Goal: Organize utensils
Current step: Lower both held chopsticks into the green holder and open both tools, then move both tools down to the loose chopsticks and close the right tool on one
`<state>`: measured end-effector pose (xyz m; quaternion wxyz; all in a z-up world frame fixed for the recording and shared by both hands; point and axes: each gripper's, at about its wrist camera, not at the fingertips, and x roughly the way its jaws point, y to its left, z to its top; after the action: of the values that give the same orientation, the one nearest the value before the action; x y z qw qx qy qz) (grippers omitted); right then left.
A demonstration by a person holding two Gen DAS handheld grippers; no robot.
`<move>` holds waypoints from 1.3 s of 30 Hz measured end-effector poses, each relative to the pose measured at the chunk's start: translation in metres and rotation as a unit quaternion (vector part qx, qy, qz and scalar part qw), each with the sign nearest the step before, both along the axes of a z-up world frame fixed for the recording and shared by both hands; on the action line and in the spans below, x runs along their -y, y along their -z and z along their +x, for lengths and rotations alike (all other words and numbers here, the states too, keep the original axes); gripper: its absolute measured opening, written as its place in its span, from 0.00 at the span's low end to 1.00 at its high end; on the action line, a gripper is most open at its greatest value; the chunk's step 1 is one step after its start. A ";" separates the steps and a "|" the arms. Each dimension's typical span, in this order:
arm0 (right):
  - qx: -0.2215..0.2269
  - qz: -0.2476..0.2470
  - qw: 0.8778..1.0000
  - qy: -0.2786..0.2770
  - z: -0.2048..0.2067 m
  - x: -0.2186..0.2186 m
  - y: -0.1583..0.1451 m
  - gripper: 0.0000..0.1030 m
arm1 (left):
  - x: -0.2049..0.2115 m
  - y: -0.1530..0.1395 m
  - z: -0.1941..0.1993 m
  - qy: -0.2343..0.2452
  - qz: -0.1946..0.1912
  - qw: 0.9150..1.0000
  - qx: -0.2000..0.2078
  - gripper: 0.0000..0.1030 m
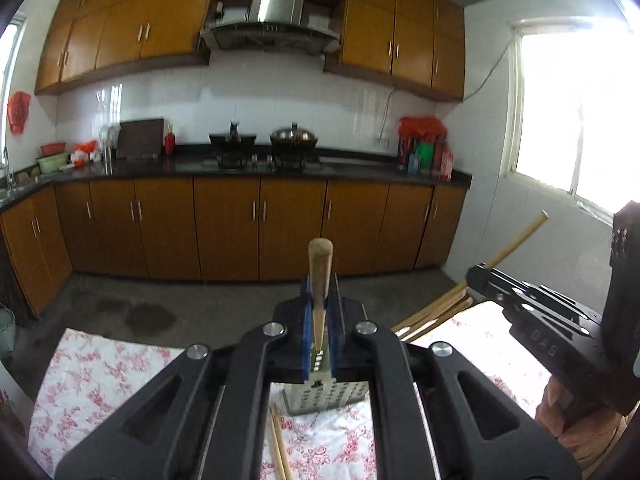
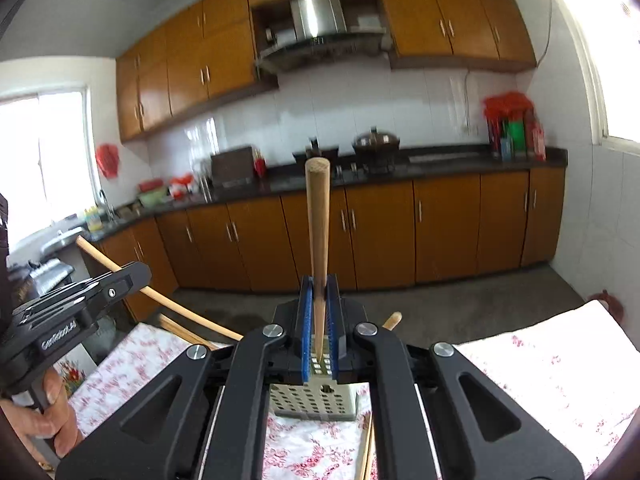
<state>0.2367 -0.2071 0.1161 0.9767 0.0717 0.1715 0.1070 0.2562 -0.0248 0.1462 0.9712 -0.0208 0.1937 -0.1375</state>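
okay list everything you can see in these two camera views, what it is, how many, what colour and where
Chopsticks: one clamped in each gripper, light wood, pointing up; a few more loose on the table around the holder.
Chopstick holder: one, perforated metal, on the table below both grippers.
Tablecloth: one, white with red flowers, covering the table.
Cabinets: orange-brown, above and below the counter.
Counter: black, along the far wall.
Range hood: one, steel, over the stove.
Wok with lid: one, metal, on the stove.
Bottles: several, red and green, counter's right end.
Left gripper: black, blue pads, shut on a chopstick.
Right gripper: black, blue pads, shut on a chopstick.
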 end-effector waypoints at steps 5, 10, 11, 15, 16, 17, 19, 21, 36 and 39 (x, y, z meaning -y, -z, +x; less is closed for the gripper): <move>-0.024 -0.002 1.000 -0.003 0.011 -0.005 0.012 0.07 | 0.005 0.014 0.016 0.003 0.003 1.000 -0.014 0.08; -0.024 -0.004 1.000 -0.001 0.010 -0.007 0.015 0.20 | 0.000 0.017 0.023 -0.002 -0.005 1.000 -0.013 0.09; -0.021 -0.003 1.000 0.000 0.009 -0.008 0.015 0.28 | -0.002 0.015 0.023 -0.004 -0.009 1.000 -0.010 0.10; -0.003 -0.005 1.000 0.006 -0.003 -0.005 0.008 0.30 | -0.010 0.010 0.016 -0.014 -0.022 1.000 0.001 0.26; 0.005 -0.004 1.000 0.009 -0.007 -0.002 0.005 0.30 | -0.014 0.008 0.012 -0.018 -0.025 1.000 0.004 0.29; 0.013 -0.002 1.000 0.012 -0.013 0.001 0.001 0.30 | -0.020 0.005 0.007 -0.022 -0.029 0.999 0.007 0.31; 0.026 0.001 0.999 0.018 -0.025 0.010 -0.004 0.31 | -0.031 0.000 -0.005 -0.029 -0.036 0.999 0.012 0.36; 0.036 0.004 0.999 0.029 -0.042 0.023 -0.005 0.36 | -0.043 -0.001 -0.020 -0.038 -0.033 0.999 0.018 0.41; -0.227 0.008 0.973 0.037 -0.053 0.056 0.186 0.27 | -0.110 0.179 -0.054 -0.099 0.013 0.979 -0.177 0.49; -0.250 0.011 0.968 0.013 -0.054 0.038 0.209 0.25 | -0.091 0.203 -0.062 -0.072 0.012 0.980 -0.188 0.49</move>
<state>0.1829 -0.2449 -0.0928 0.9032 0.1090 0.4083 0.0752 0.1937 0.0659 -0.0564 0.9251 -0.0482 0.3720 -0.0583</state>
